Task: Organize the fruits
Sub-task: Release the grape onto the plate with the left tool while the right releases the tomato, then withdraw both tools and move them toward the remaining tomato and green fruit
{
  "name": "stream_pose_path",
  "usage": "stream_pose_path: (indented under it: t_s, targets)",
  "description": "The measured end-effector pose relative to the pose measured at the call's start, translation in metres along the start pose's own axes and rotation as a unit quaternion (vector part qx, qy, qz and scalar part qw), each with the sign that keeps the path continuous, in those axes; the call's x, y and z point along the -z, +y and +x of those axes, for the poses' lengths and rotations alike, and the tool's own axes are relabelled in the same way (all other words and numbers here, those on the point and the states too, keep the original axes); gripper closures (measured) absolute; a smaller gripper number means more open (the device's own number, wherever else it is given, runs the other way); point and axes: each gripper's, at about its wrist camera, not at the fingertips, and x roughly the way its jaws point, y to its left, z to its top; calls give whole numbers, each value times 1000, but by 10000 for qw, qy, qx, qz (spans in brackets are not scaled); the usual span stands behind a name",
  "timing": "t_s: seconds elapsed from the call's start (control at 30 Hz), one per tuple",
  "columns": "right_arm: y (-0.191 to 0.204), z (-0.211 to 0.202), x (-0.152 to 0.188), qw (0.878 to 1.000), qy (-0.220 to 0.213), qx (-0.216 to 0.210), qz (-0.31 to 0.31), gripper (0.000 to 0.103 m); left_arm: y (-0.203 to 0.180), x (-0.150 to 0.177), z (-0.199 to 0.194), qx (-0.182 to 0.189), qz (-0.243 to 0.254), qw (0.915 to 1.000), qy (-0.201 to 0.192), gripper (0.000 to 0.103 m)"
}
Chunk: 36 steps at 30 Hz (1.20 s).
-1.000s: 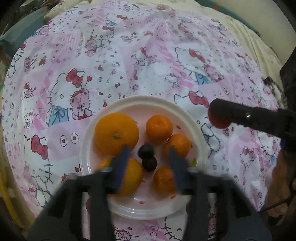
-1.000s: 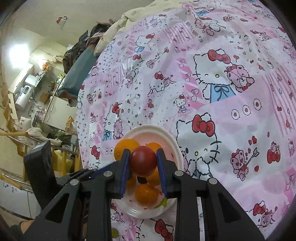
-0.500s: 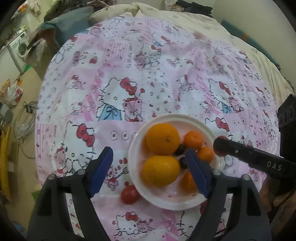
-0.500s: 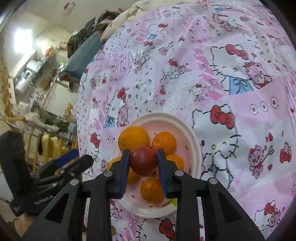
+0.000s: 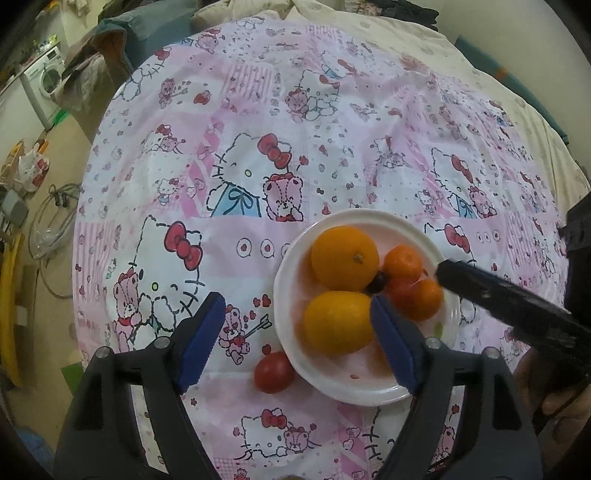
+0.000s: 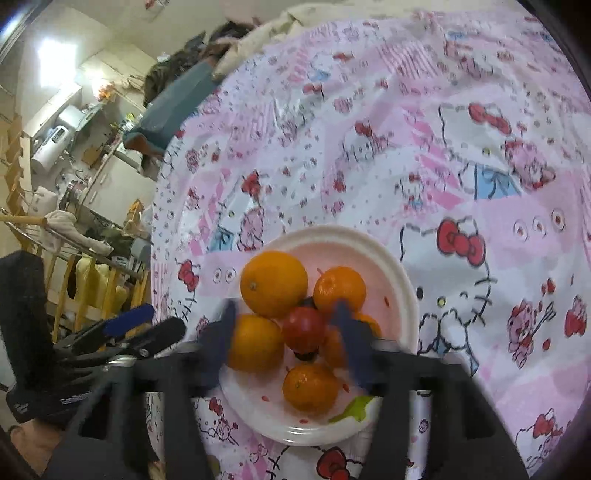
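A white plate (image 5: 291, 258) on the pink cartoon-print tablecloth holds several oranges and small mandarins, such as a big orange (image 5: 344, 257). In the right wrist view the plate (image 6: 404, 291) also holds a red tomato (image 6: 304, 328) on top of the pile, between the blurred fingers of my open right gripper (image 6: 286, 345). My left gripper (image 5: 297, 341) is open and empty above the plate's near left rim. A second red tomato (image 5: 274, 372) lies on the cloth just left of the plate. The right gripper's finger (image 5: 498, 295) reaches in from the right.
The round table's edge (image 5: 83, 206) drops to a floor with cables and a washing machine (image 5: 44, 79) at the left. Bedding (image 5: 406, 22) lies beyond the table. A green scrap (image 6: 354, 410) lies on the plate's near rim.
My right gripper has moved over the plate and opened, leaving the tomato on the fruit pile. My left gripper has opened, pulled back and shifted left, bringing a second tomato into view.
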Motion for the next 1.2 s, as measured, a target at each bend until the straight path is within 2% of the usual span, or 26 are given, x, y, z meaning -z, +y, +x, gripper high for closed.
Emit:
stream_pose_path:
  t_s: [0.1,0.5,0.63,0.9,1.03,1.2]
  targets:
    - [2,-8,-3,9999,-134,-13,-28,31,0,-1,0,-4,-3,10000,-20,25]
    - [2,-13,-5,9999,-132,22,25,31,8,1,0,-55,-64,10000,-7,25]
    - [4,-21,-3,9997,-242,1,23,31,10,0,-3,35,-179,9998,25,25]
    - [9,-43,14,9995,-282,68,112,31,9,2,-17,-15,-27,10000,-83,25]
    - [14,-57,23,9995,-275,177,38,31,16,5,-28,-167,92,9996,-214,25]
    - [21,-64,39,9995,-241,169,74,31,28,15,-33,-176,51,9997,-142,25]
